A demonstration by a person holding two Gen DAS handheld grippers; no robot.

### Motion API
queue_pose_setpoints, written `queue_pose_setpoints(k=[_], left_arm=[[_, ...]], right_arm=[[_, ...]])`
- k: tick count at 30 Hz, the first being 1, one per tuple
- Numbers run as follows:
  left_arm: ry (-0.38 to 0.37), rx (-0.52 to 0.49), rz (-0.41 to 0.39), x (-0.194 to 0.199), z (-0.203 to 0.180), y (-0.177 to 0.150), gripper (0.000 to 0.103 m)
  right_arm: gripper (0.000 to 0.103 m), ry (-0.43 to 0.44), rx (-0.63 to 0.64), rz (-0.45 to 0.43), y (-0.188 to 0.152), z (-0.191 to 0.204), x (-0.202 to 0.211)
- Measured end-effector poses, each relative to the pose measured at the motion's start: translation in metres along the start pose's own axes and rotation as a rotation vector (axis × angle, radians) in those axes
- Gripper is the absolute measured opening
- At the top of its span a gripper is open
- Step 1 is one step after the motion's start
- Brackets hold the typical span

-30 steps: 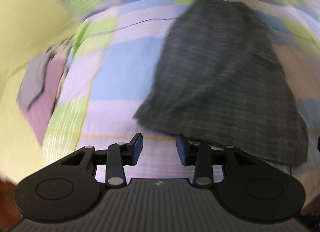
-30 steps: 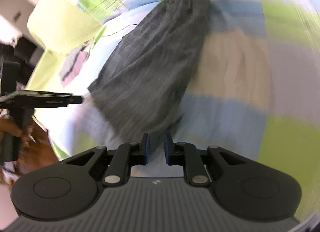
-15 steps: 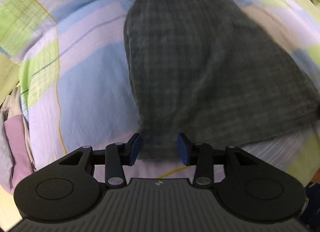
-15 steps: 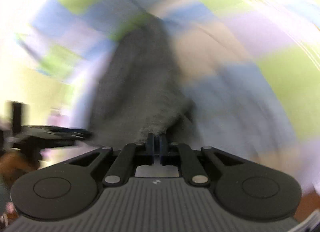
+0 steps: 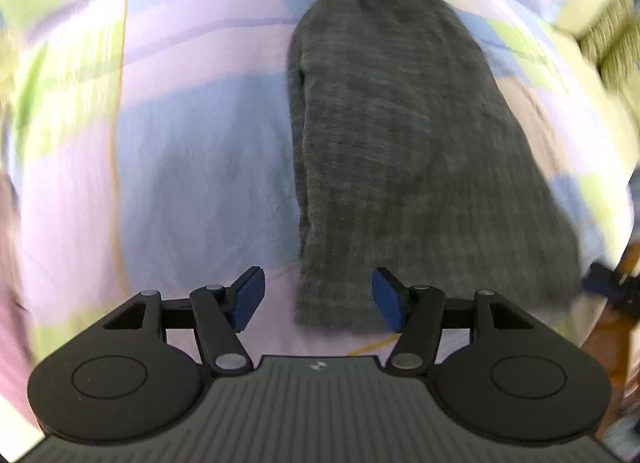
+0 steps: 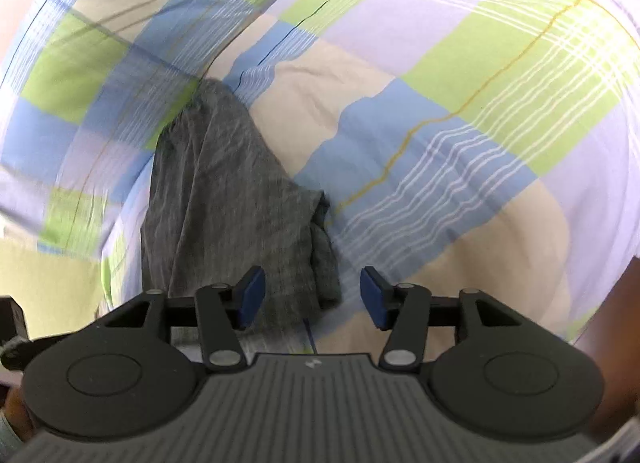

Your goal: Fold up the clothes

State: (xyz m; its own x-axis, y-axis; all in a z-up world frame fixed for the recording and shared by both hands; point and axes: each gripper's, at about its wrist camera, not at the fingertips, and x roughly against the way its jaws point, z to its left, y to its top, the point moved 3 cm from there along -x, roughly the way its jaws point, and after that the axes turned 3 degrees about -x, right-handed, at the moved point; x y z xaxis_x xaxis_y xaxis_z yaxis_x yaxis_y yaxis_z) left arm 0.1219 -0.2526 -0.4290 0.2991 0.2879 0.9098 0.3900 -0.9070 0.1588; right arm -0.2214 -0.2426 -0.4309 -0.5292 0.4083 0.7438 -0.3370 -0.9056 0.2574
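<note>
A dark grey garment (image 5: 400, 151) lies flat on the checked bedsheet (image 5: 192, 143), its long side running away from me. My left gripper (image 5: 318, 297) is open, and the garment's near left corner sits between its blue pads. In the right wrist view the same garment (image 6: 228, 191) lies left of centre with a folded lump at its near right corner. My right gripper (image 6: 312, 297) is open and empty, its jaws standing around that near corner just above the cloth.
The sheet (image 6: 460, 111) in blue, green, lilac and beige checks covers the whole bed. A yellow-green patterned pillow (image 5: 608, 35) lies at the far right. A pinkish cloth (image 5: 10, 303) shows at the left edge. The other gripper's tip (image 5: 604, 287) shows at the garment's near right corner.
My right gripper was shut on the garment's corner half a second ago and has opened, letting the cloth drop. My left gripper has opened wider and shifted left at the near corner.
</note>
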Motion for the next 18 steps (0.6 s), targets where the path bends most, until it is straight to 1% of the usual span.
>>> queue_pose_setpoints(k=[1, 2, 3, 4, 7, 8, 9, 10, 11, 12, 13, 14, 18], left_arm=[[-0.019, 0.038, -0.013, -0.005, 0.004, -0.003, 0.067], [-0.040, 0.072, -0.027, -0.008, 0.008, -0.005, 0.073], [-0.059, 0.085, -0.042, -0.010, 0.007, -0.007, 0.075], [-0.065, 0.075, -0.039, -0.009, 0.004, -0.009, 0.077], [-0.082, 0.006, -0.020, -0.012, -0.013, -0.010, 0.077], [-0.082, -0.023, -0.016, -0.013, -0.018, -0.011, 0.076], [-0.084, -0.031, -0.017, -0.012, -0.020, -0.012, 0.075], [-0.108, -0.020, -0.020, -0.011, -0.020, -0.012, 0.067], [-0.168, 0.022, -0.020, -0.011, -0.016, -0.011, 0.044], [-0.219, 0.059, -0.019, -0.010, -0.012, -0.009, 0.021], [-0.227, 0.068, -0.014, -0.011, -0.011, -0.009, 0.017], [-0.222, 0.070, -0.008, -0.014, -0.010, -0.009, 0.018], [-0.209, 0.076, 0.007, -0.020, -0.006, -0.007, 0.018]], right_arm=[[0.055, 0.007, -0.041, -0.010, 0.000, -0.003, -0.006], [0.055, 0.009, -0.052, -0.012, 0.000, -0.005, -0.009], [0.055, 0.014, -0.088, -0.017, 0.000, -0.009, -0.014], [0.055, 0.025, -0.128, -0.019, -0.001, -0.014, -0.018], [0.055, 0.057, -0.172, -0.032, -0.003, -0.020, -0.019], [0.055, 0.068, -0.178, -0.033, -0.004, -0.020, -0.021], [0.054, 0.077, -0.161, -0.022, -0.005, -0.018, -0.023], [0.049, 0.092, -0.141, -0.002, -0.005, -0.014, -0.026], [0.034, 0.115, -0.135, 0.018, -0.006, -0.011, -0.028], [0.023, 0.118, -0.132, 0.026, -0.006, -0.010, -0.027], [0.012, 0.124, -0.126, 0.048, -0.008, -0.008, -0.029], [0.011, 0.126, -0.129, 0.056, -0.009, -0.008, -0.029], [0.010, 0.110, -0.150, 0.044, -0.008, -0.006, -0.024]])
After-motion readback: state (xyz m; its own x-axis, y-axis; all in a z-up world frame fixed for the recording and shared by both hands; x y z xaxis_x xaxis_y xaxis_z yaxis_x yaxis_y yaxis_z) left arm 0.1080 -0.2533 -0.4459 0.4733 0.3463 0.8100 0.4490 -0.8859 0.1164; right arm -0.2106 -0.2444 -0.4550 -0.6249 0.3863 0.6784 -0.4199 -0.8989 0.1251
